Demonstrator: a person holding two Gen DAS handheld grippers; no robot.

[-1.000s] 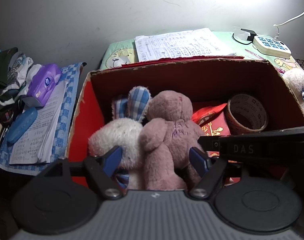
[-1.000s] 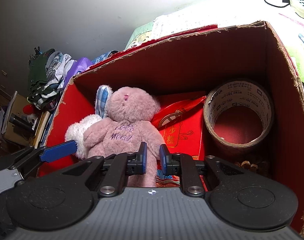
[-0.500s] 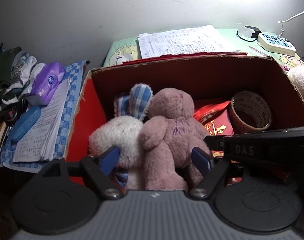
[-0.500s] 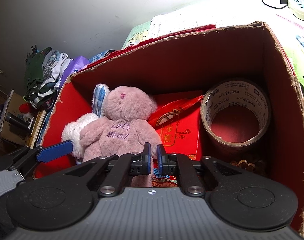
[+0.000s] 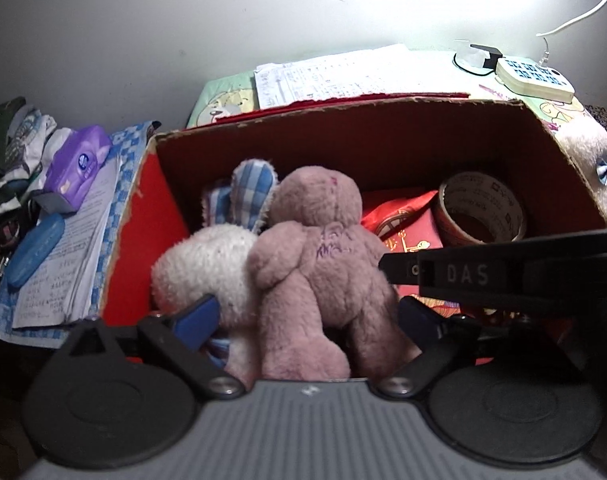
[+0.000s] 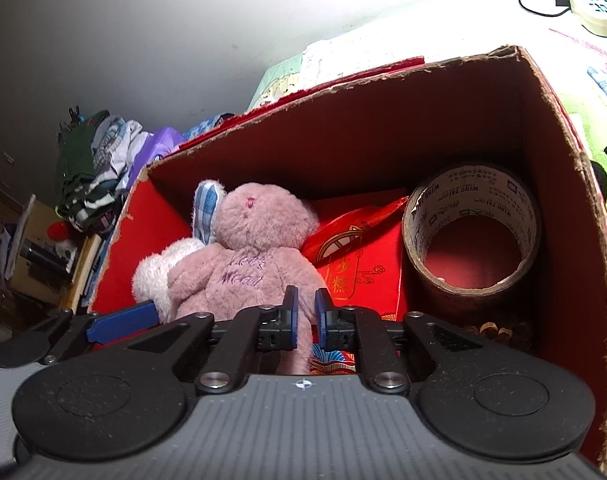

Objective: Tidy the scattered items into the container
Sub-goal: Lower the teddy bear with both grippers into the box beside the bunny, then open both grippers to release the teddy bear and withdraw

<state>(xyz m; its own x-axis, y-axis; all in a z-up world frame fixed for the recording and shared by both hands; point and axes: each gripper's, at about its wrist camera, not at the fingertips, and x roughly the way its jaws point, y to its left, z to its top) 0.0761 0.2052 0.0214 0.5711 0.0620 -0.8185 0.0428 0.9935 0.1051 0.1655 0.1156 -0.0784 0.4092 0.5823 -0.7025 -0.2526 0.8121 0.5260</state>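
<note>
The pink plush bear [image 6: 247,264] sits inside the cardboard box [image 6: 555,184], pressed against a white plush rabbit [image 5: 207,268] on its left. Right of the bear lie a red packet [image 6: 363,268] and a tape roll [image 6: 473,232]. The left gripper [image 5: 309,316] spreads wide around both toys. The right gripper [image 6: 306,316] is nearly closed, pinching nothing clearly visible.

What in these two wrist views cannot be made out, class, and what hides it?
- Pink bear: face turned away, both views.
- White rabbit: body behind the bear, left claw.
- Cream plush: cut by left view's edge.
- Small brown bits: too small.
- Right claw: grip unclear.
</note>
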